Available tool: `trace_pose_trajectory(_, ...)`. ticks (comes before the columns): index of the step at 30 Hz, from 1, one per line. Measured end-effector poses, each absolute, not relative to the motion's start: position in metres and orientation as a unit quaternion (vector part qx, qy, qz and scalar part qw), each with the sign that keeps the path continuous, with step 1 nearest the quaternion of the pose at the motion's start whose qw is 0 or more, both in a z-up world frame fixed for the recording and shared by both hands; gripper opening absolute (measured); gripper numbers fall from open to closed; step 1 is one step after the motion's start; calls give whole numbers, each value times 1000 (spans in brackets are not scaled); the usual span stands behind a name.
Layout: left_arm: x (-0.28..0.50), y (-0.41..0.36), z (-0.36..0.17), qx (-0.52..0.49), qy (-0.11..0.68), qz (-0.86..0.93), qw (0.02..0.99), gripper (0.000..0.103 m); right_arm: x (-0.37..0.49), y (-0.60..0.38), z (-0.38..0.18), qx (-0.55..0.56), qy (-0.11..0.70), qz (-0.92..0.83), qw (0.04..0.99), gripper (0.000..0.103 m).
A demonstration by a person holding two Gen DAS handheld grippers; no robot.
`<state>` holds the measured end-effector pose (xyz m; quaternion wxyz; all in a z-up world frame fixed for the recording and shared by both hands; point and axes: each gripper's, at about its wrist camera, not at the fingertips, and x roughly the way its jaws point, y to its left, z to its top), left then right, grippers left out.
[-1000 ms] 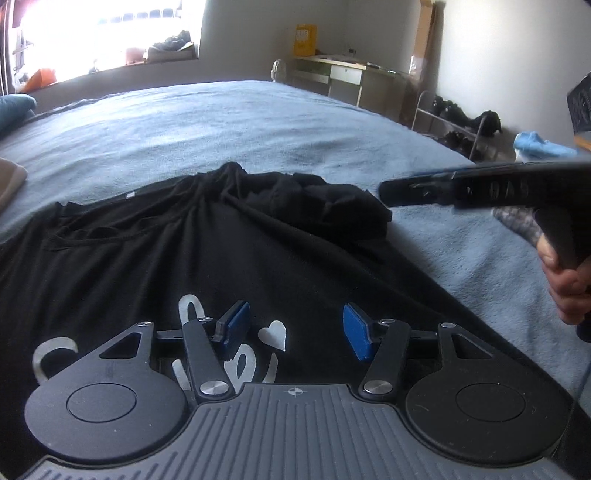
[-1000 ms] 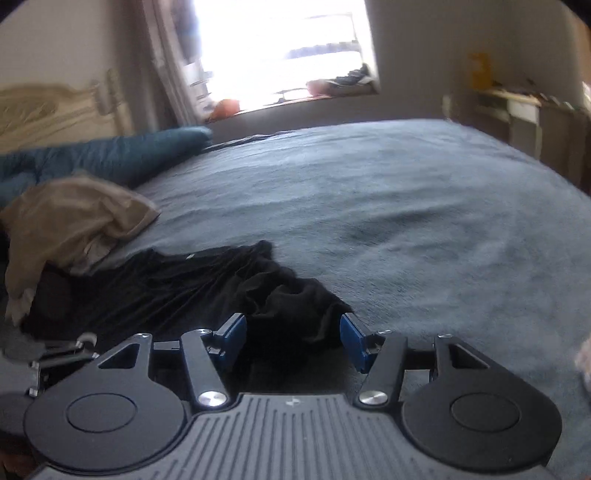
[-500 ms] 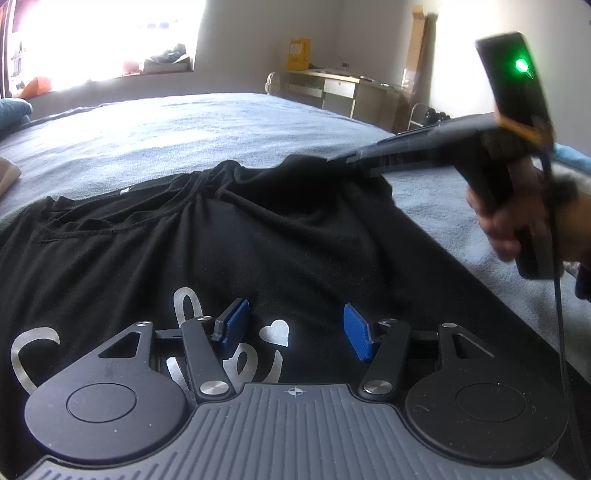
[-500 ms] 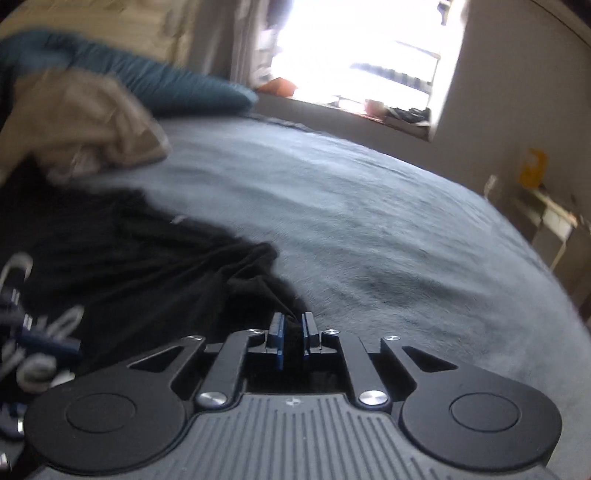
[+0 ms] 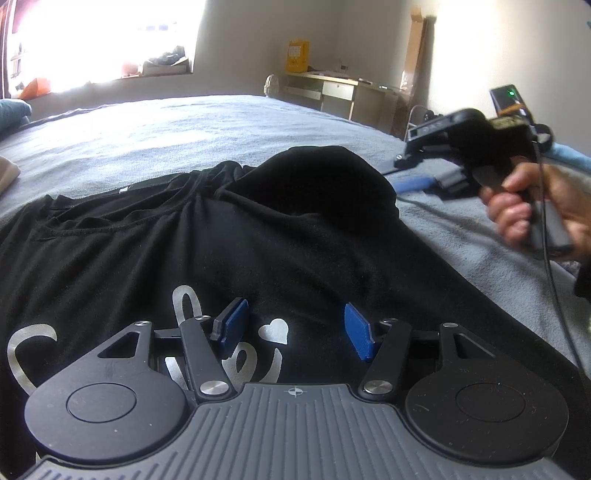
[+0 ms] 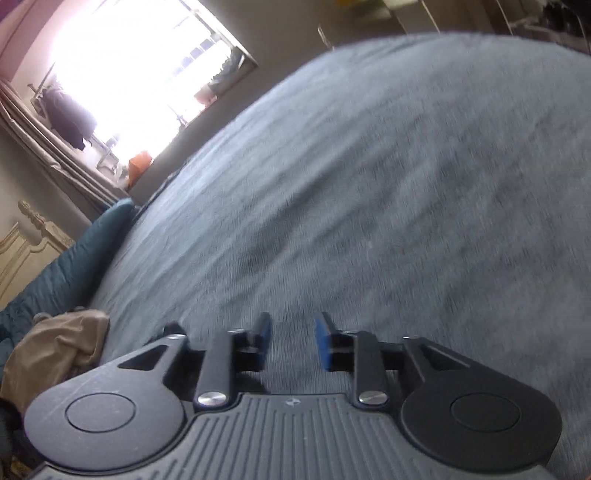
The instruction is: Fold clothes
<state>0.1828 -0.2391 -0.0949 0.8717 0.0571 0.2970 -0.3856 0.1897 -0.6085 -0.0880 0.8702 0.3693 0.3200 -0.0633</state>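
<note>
While left gripper (image 5: 293, 328) hovers released over black T-shirt (image 5: 207, 236), right gripper (image 6: 291, 341), jaws just reopening, released, holds nothing above far-right bedspread (image 6: 388, 166).

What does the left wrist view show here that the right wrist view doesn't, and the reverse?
Left wrist only: the black T-shirt spread under the open left gripper, and a hand holding the right gripper beyond the shirt's bunched sleeve.

Right wrist only: the right gripper's jaws, just opening with nothing between them; a headboard; a teal pillow.

Both: the grey-blue bedspread, the bright window, tan fabric.
</note>
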Motion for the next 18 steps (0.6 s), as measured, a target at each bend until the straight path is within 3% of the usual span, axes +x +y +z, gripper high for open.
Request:
trace_pose_trajectory(1,183,-239,-95,56,297,-386,872,58,187,-608,-90,377,334,-60,862,48)
trace_pose_trajectory(5,183,-236,-95,48,296,-388,871,58,189,-599,-93,403,362,-38,840,51)
trace_pose_trajectory(9,185,-231,-96,26,297,-395,869,58,205,-567,-93,357,391,-23,848,50)
trace_pose_trajectory(10,187,-228,-97,17,298,-398,867,58,207,-558,-92,337,395,-26,854,45)
trace_pose_trajectory(12,191,-222,-98,-6,302,-405,863,58,210,-545,-87,312,396,-22,863,13)
trace_pose_trajectory(13,193,-219,-99,-20,305,-409,860,58,210,-540,-83,308,392,-19,867,7)
trace_pose_trajectory(18,210,-196,-102,-117,319,-421,841,57,198,-513,-26,282,321,18,904,6)
